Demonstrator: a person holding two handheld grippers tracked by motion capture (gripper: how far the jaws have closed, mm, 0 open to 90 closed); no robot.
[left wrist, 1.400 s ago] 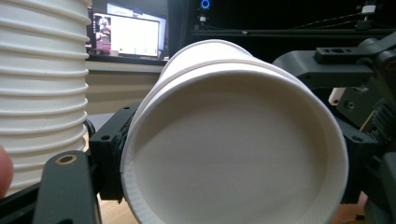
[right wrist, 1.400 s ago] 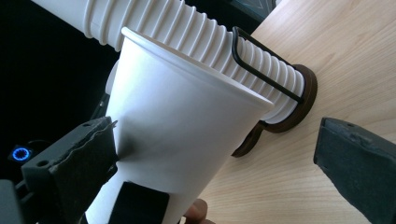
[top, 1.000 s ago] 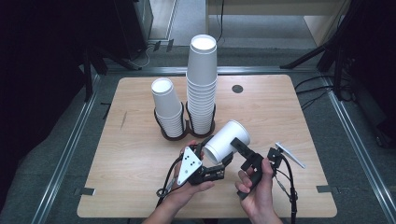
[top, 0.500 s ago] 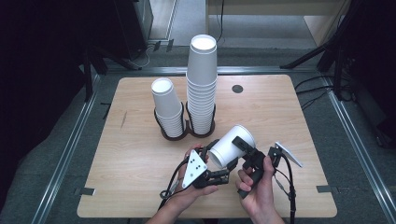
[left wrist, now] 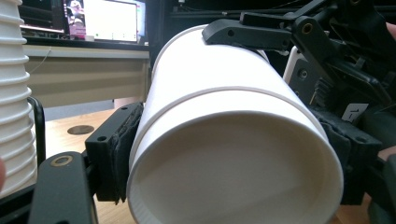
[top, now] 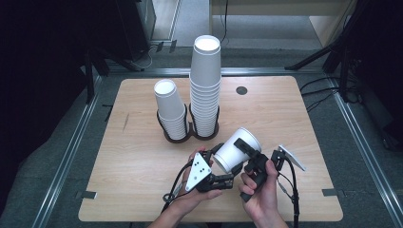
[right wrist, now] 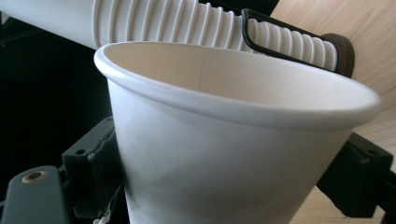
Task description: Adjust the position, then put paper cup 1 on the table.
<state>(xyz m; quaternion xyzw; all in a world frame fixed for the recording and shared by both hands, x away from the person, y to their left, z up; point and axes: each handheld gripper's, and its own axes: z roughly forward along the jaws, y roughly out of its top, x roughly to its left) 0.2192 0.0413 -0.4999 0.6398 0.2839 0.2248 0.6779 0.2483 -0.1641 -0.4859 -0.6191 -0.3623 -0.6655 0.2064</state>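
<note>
A white paper cup (top: 235, 149) hangs tilted above the table's front, rim up and to the right, base toward my left gripper (top: 223, 164). In the left gripper view the cup (left wrist: 224, 116) sits base-first between the pads (left wrist: 114, 154), which touch its sides; these jaws have just been opening. My right gripper (top: 247, 156) clamps the same cup nearer the rim, and its jaws have just been closing with the cup between them. In the right gripper view the cup (right wrist: 224, 163) stands between the jaws of the right gripper (right wrist: 229, 186).
A black two-ring holder (top: 190, 135) at mid-table carries a short cup stack (top: 168, 107) and a tall cup stack (top: 205, 85). A round dark grommet (top: 241, 90) marks the wooden table (top: 133, 180) at the far right. Metal rails and dark stands surround the table.
The right gripper's jaws have closed in on the cup near its rim. The cup has shifted slightly to the right. Both hands have stayed about where they were.
</note>
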